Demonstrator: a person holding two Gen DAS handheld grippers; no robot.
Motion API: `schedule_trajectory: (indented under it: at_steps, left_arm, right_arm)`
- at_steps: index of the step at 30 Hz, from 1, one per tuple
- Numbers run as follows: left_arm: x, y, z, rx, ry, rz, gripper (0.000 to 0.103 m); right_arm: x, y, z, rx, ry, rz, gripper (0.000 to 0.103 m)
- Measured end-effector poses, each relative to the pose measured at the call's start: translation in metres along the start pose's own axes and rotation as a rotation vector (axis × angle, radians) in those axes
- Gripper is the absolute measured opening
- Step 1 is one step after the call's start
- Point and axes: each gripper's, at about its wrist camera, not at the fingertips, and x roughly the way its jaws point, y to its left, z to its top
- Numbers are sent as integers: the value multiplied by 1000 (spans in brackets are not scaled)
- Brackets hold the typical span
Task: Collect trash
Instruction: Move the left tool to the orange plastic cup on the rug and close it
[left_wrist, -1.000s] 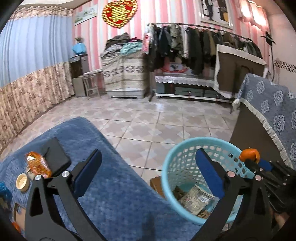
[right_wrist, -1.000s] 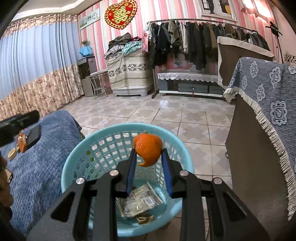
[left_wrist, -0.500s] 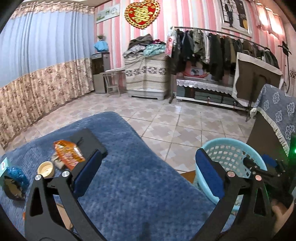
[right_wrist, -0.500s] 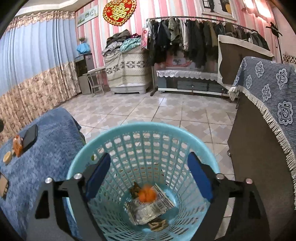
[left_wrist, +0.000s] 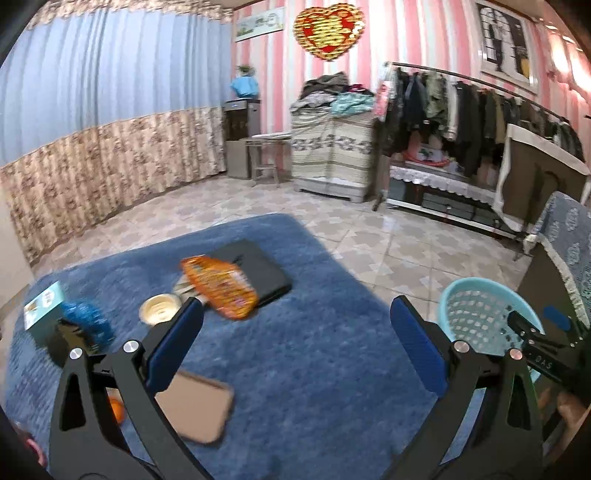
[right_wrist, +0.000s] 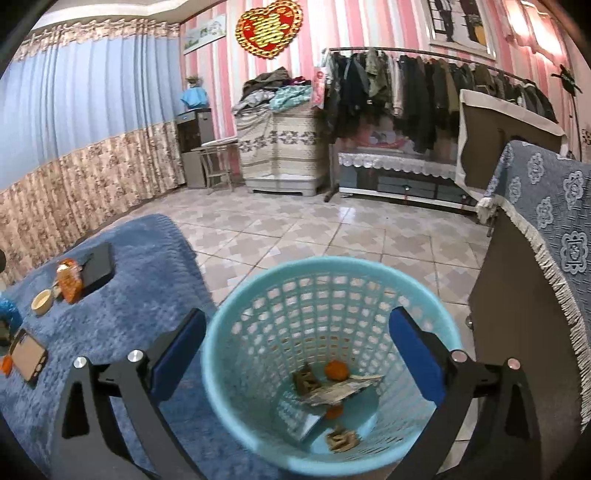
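Right wrist only: peel (right_wrist: 336, 370) inside basket (right_wrist: 236, 317)

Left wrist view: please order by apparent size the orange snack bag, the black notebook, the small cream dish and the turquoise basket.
1. Turquoise basket, partly hidden by the right tool.
2. Black notebook, partly under the bag.
3. Orange snack bag, blurred; close to the notebook in size, so this order is unsure.
4. Small cream dish, clearly smallest.

blue blanket-covered bed (left_wrist: 314, 350) carries an orange snack wrapper (left_wrist: 219, 288) at centre, black wallet (left_wrist: 255, 269) at 1 o'clock of it, small cup (left_wrist: 160, 312) at 8 o'clock, phone (left_wrist: 195, 406) at 6 o'clock.
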Motion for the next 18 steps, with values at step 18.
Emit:
schedule_trajectory:
  at_steps: [18]
  left_arm:
    - [-17,182,-83,-151,147,299,98]
  right_arm:
    - [-11,137,-41,-180,53,217,97]
